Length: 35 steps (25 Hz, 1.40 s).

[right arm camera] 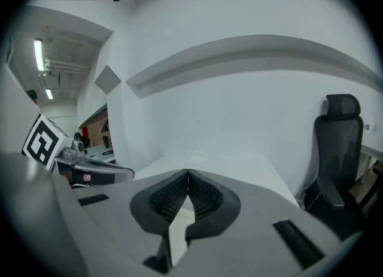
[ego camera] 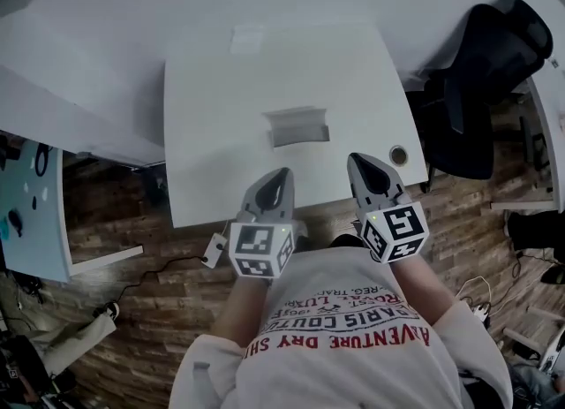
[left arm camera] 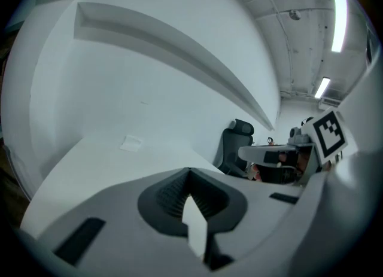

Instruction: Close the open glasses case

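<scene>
Both grippers sit at the near edge of the white table [ego camera: 203, 133]. Left gripper [ego camera: 282, 173]: jaws clenched together, nothing between them. Right gripper [ego camera: 356, 160]: clenched too, empty. Glasses case [ego camera: 297, 126] lies mid-table, just beyond both tips, touching neither, roughly between the two. Black office chair [ego camera: 481, 71] stands off the table's far right side
</scene>
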Tool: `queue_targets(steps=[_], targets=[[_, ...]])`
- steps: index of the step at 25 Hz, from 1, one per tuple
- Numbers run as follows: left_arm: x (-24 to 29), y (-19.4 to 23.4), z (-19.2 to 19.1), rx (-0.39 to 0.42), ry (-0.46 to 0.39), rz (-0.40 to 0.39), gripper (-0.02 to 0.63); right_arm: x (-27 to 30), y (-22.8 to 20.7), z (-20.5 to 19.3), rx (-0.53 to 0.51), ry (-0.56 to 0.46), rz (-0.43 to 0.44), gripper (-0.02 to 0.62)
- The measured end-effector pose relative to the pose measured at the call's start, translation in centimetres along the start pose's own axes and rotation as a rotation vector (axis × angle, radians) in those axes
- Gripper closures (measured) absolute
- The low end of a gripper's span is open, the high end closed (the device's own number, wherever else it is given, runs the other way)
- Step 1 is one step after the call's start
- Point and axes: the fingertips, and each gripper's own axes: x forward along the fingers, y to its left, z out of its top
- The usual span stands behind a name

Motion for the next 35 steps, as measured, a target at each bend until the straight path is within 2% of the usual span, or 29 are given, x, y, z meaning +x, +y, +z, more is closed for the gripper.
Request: queue_targets(steps=[5,13,17,21,26,35], targets=[[2.5,1.8,-1.1,-0.026,0.058,0.026,0.609,3.6,-1.5,0.0,0.009,0.051,0.027,0.583],[6.5,4.6,-5.1,-0.045,0.183,0.150,0.609,9.0,-3.4,-1.4,-0.005,0.140,0.151,0.583],[8.1,5.5,-6.6,-0.090,0.214,0.180,0.609,11.2,-4.1,-2.4,-0.012,0.188,0.193,0.583],[9.6,6.4,-8.4,-0.093,0.256,0.211,0.609,12.8,-4.1,-4.0,-0.013,0.242,0.246,0.583],[11.3,7.5,-11.1,-0.115,0.340,0.232,0.609,14.6,-3.7,-6.4,-0.024,0.302,0.294,0.583],[12.8,8.1,-13.5,-0.195,0.403,0.239,0.609,16.2,-3.1,-7.3,-0.039,0.348,0.339,0.583]])
